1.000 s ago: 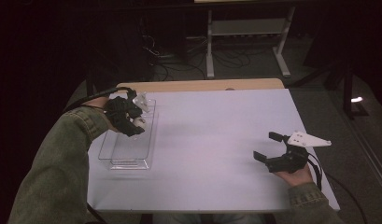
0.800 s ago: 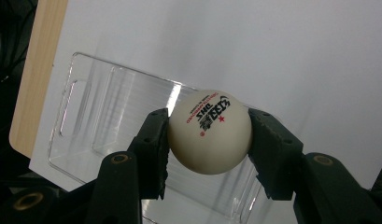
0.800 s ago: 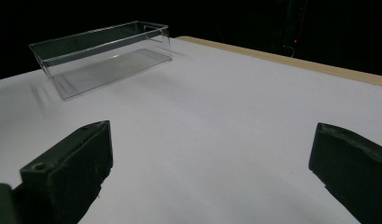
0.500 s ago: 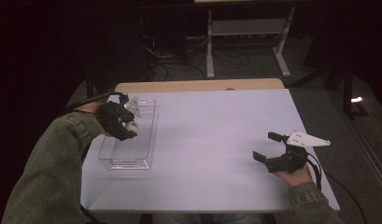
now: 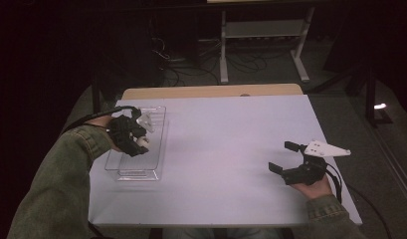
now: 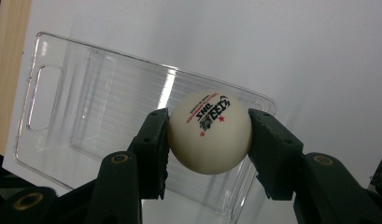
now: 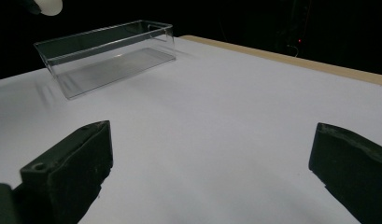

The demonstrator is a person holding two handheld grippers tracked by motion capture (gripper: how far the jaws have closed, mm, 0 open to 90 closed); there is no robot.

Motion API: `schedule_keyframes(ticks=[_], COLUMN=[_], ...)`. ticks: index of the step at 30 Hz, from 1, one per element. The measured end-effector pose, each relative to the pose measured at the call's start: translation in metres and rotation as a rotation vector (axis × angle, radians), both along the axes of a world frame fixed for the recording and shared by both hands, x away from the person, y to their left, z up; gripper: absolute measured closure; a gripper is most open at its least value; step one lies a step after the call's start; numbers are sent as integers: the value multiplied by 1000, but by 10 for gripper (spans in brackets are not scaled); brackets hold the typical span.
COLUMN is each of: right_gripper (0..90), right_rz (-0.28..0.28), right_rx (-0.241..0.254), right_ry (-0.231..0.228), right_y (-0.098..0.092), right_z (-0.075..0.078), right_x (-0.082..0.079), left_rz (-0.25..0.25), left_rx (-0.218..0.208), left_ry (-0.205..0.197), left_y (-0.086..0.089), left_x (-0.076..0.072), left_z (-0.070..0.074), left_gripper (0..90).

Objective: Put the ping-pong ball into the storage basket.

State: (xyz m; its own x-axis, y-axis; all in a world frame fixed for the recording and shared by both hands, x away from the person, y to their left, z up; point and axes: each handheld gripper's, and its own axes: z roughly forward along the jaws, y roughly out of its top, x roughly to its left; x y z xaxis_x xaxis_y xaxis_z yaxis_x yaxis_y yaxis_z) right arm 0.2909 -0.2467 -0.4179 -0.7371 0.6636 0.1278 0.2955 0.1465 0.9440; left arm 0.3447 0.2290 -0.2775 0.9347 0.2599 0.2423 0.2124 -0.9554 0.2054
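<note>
gripping a white ball (image 6: 209, 132) printed "dhs" in red.

The ball (image 6: 209, 132) in my left gripper (image 6: 208, 140) is cream-white, with red and black printed letters and a small red star. The tray (image 6: 62, 116) is clear, colourless plastic. The surface (image 5: 231, 149) is white with a light wooden edge. Both my grippers are black; my sleeve (image 5: 56, 189) is olive green.
</note>
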Motion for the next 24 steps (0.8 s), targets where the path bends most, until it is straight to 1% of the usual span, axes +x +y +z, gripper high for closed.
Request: schedule_keyframes(ticks=[2,4,12,16,18,24], right_gripper=[0,0,0,0,0,0], right_rz=[-2,-5,-1,1,1,4], right_rx=[0,2,-4,-6,-6,-12], right_ry=[-1,0,0,-1,-1,-3], right_y=[0,-1,0,0,0,0], right_z=[0,0,0,0,0,-1], right_x=[0,0,1,1,1,2], left_rz=[-8,-10,1,7,5,5], left_rx=[0,4,0,5,12,7], left_ry=[-2,5,26,36,37,49], left_y=[-1,-1,1,1,1,0], left_x=[0,1,4,5,6,8], left_z=[-2,-5,-16,-22,-24,-30], left_gripper=[500,500,501,500,500,501])
